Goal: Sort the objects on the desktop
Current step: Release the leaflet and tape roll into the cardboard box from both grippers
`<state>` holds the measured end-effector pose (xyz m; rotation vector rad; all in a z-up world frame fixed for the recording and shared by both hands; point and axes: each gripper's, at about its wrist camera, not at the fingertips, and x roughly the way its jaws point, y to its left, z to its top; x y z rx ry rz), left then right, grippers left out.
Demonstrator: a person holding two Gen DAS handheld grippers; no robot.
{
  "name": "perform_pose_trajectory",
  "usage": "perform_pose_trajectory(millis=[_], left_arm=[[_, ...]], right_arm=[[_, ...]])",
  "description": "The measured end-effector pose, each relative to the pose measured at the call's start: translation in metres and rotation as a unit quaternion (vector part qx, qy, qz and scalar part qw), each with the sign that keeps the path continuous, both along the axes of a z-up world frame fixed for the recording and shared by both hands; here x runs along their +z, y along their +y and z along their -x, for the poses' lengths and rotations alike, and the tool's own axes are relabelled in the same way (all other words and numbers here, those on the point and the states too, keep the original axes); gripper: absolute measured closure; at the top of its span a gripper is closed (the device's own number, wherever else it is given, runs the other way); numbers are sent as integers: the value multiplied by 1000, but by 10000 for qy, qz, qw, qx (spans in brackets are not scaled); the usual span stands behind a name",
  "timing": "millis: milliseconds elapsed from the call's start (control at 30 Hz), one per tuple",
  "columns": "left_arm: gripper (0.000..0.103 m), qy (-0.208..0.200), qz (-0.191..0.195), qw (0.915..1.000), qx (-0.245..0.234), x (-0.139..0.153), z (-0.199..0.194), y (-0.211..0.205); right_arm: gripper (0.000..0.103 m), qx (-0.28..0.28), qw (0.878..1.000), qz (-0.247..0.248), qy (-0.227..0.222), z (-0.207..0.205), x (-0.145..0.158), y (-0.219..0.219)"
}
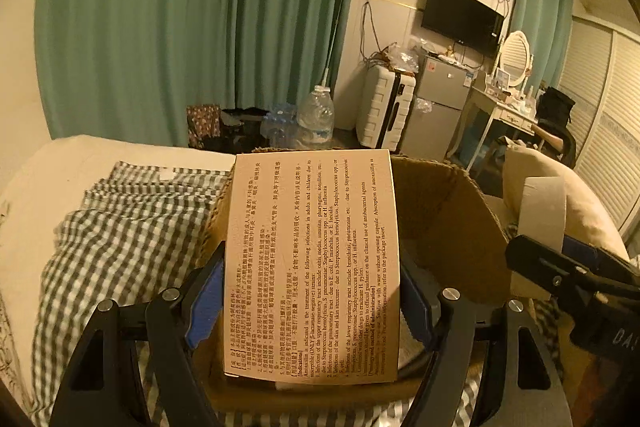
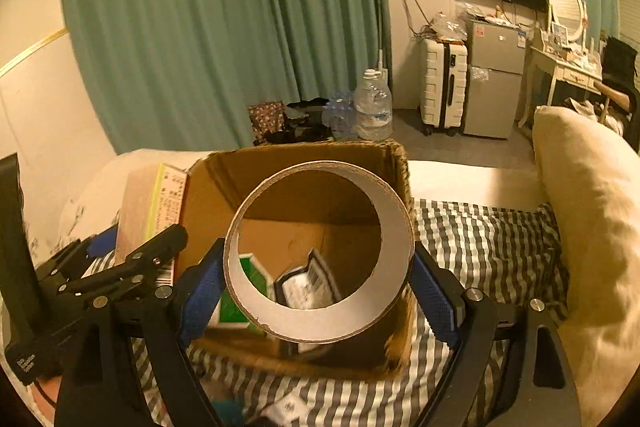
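Observation:
My left gripper (image 1: 312, 303) is shut on a flat medicine box (image 1: 314, 263) printed with small text, and holds it above the open cardboard box (image 1: 452, 223). My right gripper (image 2: 318, 283) is shut on a wide tape roll (image 2: 320, 319) with a cardboard core, its blue pads pressing both sides. The roll hangs over the same cardboard box (image 2: 288, 167). Through the ring I see a green-and-white pack (image 2: 250, 277) and a small packet (image 2: 306, 285) lying inside. From the right wrist, the medicine box (image 2: 154, 211) and the left gripper's fingers (image 2: 160, 247) show at the left.
The cardboard box rests on a checked cloth (image 1: 116, 239) spread over a bed. A cream pillow (image 2: 592, 211) lies to the right. Beyond the bed stand water bottles (image 1: 316, 115), a white suitcase (image 1: 386, 107), a small fridge (image 1: 438, 107) and a dressing table (image 1: 500, 107).

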<state>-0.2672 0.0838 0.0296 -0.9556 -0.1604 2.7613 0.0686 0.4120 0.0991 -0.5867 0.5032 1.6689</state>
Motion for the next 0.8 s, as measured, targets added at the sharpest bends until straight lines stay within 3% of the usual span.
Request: perform_pose_trajectory(millis=[133, 300, 433, 567, 800], left_arm=[[26, -173, -87, 9998, -2, -8, 25, 2], [26, -380, -21, 9993, -13, -21, 45, 9], [19, -525, -7, 9986, 35, -31, 52, 9], [8, -544, -107, 9983, 155, -30, 49, 5], [7, -372, 180, 9991, 131, -12, 28, 5]], right_arm=[[17, -81, 9995, 173, 268, -11, -12, 29], [17, -50, 9992, 295, 270, -8, -28, 47], [17, -70, 9989, 307, 335, -9, -35, 52], [17, -105, 9987, 336, 379, -10, -34, 51], [16, -185, 9989, 254, 335, -8, -19, 37]])
